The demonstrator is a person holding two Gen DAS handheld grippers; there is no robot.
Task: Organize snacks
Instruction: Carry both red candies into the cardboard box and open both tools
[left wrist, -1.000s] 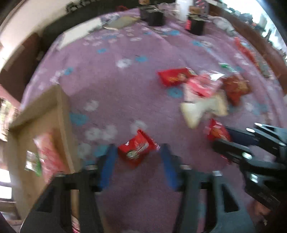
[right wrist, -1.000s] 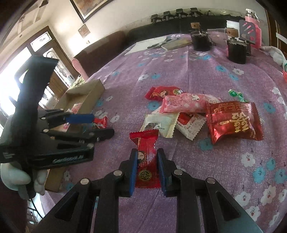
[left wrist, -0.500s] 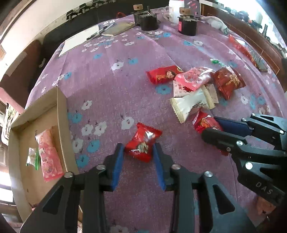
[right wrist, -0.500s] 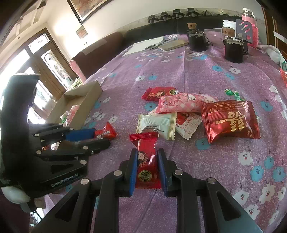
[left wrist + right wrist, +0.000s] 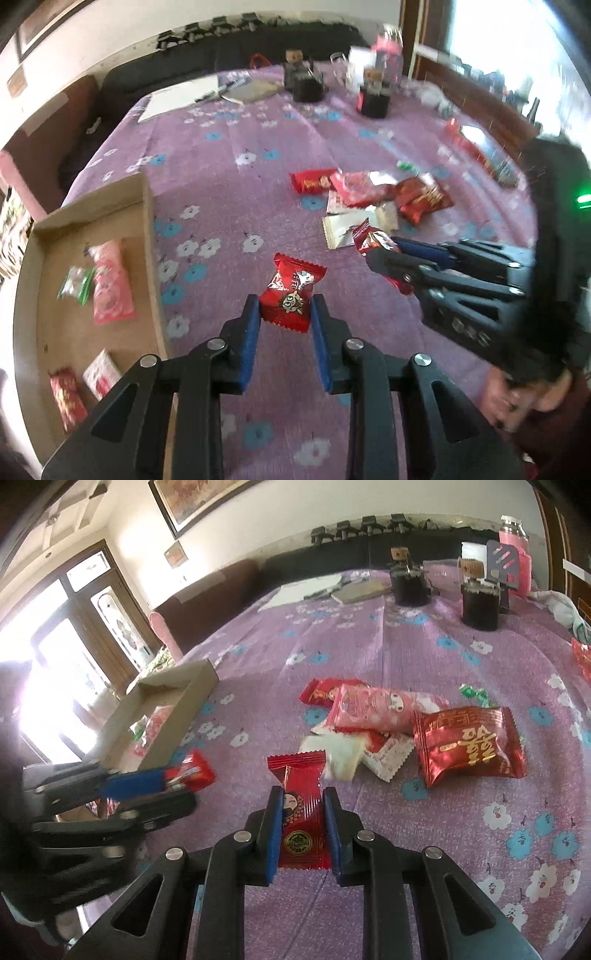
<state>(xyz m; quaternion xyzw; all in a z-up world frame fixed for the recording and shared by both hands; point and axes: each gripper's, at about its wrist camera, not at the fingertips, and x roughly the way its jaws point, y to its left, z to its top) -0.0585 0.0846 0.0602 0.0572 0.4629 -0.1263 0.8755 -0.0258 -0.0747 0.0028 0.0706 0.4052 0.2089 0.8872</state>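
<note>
Left gripper (image 5: 284, 325) pinches a crinkly red candy wrapper (image 5: 291, 297) — right gripper (image 5: 303, 823) clamps a glossy, flat red packet (image 5: 301, 812).

The cardboard box (image 5: 147, 236) lies left of the left gripper (image 5: 285, 325), with packets inside. A heap of snacks (image 5: 373, 199) lies ahead to its right, ahead of the right gripper (image 5: 303, 830). Two dark holders (image 5: 480, 605) stand far beyond on the tablecloth (image 5: 229, 192).

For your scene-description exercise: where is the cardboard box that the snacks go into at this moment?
In the left wrist view the cardboard box sits on the purple tablecloth at far left, left of the left gripper; snack packets already lie inside.
</note>
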